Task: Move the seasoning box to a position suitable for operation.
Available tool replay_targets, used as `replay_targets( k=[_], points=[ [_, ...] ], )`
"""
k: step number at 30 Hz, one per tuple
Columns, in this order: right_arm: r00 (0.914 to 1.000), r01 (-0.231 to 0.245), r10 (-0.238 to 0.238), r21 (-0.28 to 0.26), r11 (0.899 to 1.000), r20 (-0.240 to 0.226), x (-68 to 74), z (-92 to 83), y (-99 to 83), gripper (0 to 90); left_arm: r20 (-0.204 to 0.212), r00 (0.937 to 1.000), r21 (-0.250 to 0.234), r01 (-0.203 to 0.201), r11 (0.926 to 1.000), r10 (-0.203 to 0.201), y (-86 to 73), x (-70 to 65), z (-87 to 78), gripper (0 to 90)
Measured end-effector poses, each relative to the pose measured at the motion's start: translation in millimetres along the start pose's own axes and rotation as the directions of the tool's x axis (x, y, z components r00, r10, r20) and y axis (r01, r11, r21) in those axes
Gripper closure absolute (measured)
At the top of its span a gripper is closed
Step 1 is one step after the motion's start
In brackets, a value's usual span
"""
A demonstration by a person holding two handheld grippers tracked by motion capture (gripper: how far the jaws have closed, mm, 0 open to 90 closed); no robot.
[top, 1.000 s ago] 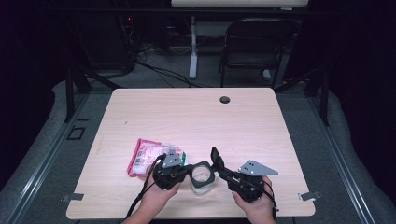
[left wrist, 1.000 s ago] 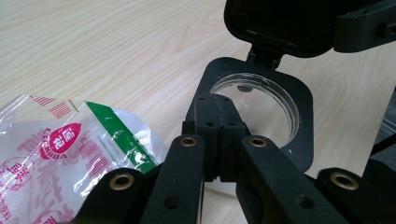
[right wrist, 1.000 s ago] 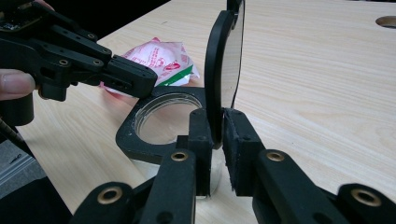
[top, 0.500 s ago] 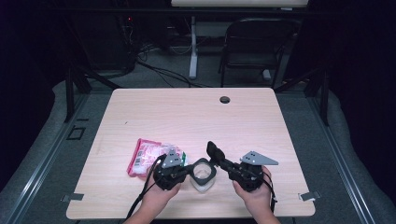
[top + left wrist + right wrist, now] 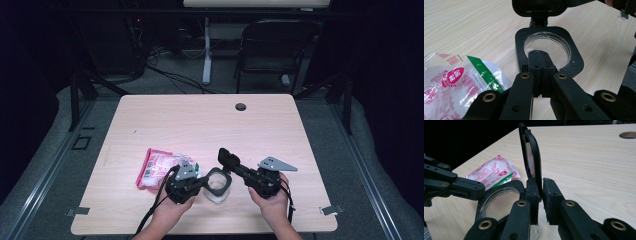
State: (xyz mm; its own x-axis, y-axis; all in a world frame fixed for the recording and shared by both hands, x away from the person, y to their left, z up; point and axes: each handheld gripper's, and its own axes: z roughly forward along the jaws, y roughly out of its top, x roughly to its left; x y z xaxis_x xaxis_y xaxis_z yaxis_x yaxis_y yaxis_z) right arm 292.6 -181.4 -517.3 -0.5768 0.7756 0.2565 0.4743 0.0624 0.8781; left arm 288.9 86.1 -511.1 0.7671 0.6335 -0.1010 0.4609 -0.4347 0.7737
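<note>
High view: a person's two hands come in from the near edge of the table (image 5: 280, 125), each with a gripper, meeting over a clear round container (image 5: 218, 184) near the front middle.
Container: a see-through tub standing on the table, with a black frame around its mouth and a black hinged lid (image 5: 532, 157) on it.
Lid: swung up and standing roughly on edge in the right gripper view, its hinge at the frame's rim; in the left gripper view it tilts back above the far side of the frame (image 5: 576, 62).
Left gripper (image 5: 197, 181): jaws closed on the near rim of the black frame, the two pads pressed together over the edge in the left gripper view (image 5: 539, 65).
Right gripper (image 5: 229, 161): reaches in from the right; its jaws are nearly closed around the lower edge of the raised lid. The left pad lies against the lid; a thin gap shows beside the right pad, so I cannot tell how firmly it is pinched.
Snack packet (image 5: 161, 167): a pink, white and green plastic bag lying flat on the table, just left of the container and beside the left gripper; it looks to touch the frame's side, though I cannot be sure.
Table hole (image 5: 241, 106): a round cable opening far back, well apart from the work.
</note>
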Motion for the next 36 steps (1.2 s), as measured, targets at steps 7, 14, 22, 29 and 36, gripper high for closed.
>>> replay_targets(
  k=[7, 14, 22, 29, 36],
  points=[
    [1.0, 0.002, -0.002, -0.012, 1.0, -0.004, -3.3, -1.7, -2.4, 79.0, -0.019, 0.9998, -0.033, 0.009, 0.9994, -0.01, 0.3, 5.2, -7.2, 79.9],
    [0.9999, 0.012, -0.012, -0.008, 1.0, -0.006, -0.5, -3.5, -3.6, 82.5, -0.048, 0.9987, -0.066, 0.015, 0.9977, -0.018, -14.5, 22.6, -25.5, 69.4],
    [0.9998, 0.02, -0.02, -0.006, 1.0, 0.004, -0.1, -3.5, -2.2, 84.0, -0.092, 0.9933, -0.063, 0.064, 0.996, -0.07, -48.1, 40.0, -38.1, 61.7],
    [0.9999, 0.014, -0.014, -0.02, 1.0, -0.001, -4.2, 5.4, 2.8, 83.9, -0.119, 0.9889, -0.059, 0.083, 0.9948, -0.089, -61.2, 39.9, -40.0, 59.0],
    [0.9996, 0.017, -0.017, -0.019, 1.0, -0.024, -8.2, 11.9, 4.6, 74.1, -0.17, 0.9838, -0.049, 0.049, 0.9976, -0.057, -64.9, 37.3, -38.0, 51.6]
  ],
)
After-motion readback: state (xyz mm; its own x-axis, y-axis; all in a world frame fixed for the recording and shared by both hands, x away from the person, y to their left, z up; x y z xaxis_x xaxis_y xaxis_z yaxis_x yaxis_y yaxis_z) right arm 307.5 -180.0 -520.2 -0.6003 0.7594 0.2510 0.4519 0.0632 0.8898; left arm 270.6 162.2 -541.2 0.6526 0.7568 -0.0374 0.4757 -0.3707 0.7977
